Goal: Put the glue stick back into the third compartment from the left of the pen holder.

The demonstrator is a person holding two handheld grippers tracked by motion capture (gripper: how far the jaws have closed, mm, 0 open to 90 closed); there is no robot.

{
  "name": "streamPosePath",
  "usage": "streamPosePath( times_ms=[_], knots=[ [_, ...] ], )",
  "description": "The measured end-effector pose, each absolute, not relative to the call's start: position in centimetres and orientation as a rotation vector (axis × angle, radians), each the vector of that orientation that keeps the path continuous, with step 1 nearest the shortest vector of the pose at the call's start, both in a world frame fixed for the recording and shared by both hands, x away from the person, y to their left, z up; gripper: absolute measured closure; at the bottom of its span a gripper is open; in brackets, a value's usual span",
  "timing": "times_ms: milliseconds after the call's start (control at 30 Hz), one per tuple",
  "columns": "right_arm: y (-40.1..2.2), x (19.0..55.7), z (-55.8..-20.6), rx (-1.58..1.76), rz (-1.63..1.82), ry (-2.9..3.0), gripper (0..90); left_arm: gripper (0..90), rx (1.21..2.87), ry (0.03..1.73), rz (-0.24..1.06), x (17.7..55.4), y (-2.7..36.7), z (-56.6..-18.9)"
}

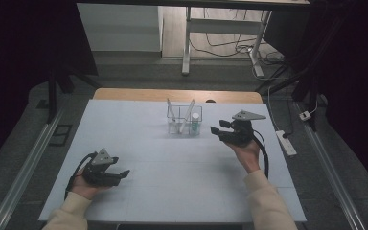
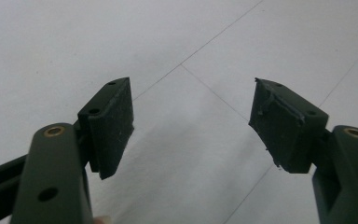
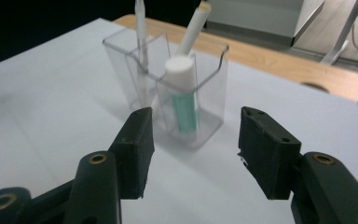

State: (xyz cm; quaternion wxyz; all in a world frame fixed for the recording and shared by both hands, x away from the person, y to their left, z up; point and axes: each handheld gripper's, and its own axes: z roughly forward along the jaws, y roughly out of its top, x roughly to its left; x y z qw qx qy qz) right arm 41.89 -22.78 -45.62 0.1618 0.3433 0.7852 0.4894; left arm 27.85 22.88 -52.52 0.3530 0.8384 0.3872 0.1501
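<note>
A clear plastic holder (image 1: 184, 120) (image 3: 205, 109) with compartments stands at the far middle of the white table (image 1: 139, 143). In it stand a green tube with a white cap (image 1: 195, 123) (image 3: 182, 102) and two slim white sticks (image 1: 171, 111) (image 3: 193, 25), leaning. My right gripper (image 1: 215, 128) (image 3: 193, 149) hovers just right of the holder, its jaws open and aimed at the capped tube, with nothing between them. My left gripper (image 1: 120, 175) (image 2: 191, 123) rests low at the near left, open over the bare table surface (image 2: 191, 56).
A wooden strip (image 1: 177, 95) borders the table's far edge. Beyond it stand a metal frame and loose cables on the floor (image 1: 230, 48). A white power strip (image 1: 286, 142) lies off the table's right side.
</note>
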Motion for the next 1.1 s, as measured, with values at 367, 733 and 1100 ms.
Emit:
streamPosePath(
  times_ms=[367,733,1100],
  knots=[
    [-25.3,38.7,-47.1,0.969,1.334,2.295,43.4,30.2,2.167,1.004,0.391,27.9,22.9,-52.5],
    [-27.7,36.5,-48.0,0.929,1.297,2.313,41.7,30.2,2.163,1.004,0.393,27.8,22.9,-52.4],
    [-28.5,35.8,-48.3,0.913,1.275,2.324,40.6,30.0,2.156,1.000,0.399,27.7,22.9,-52.2]
  ],
)
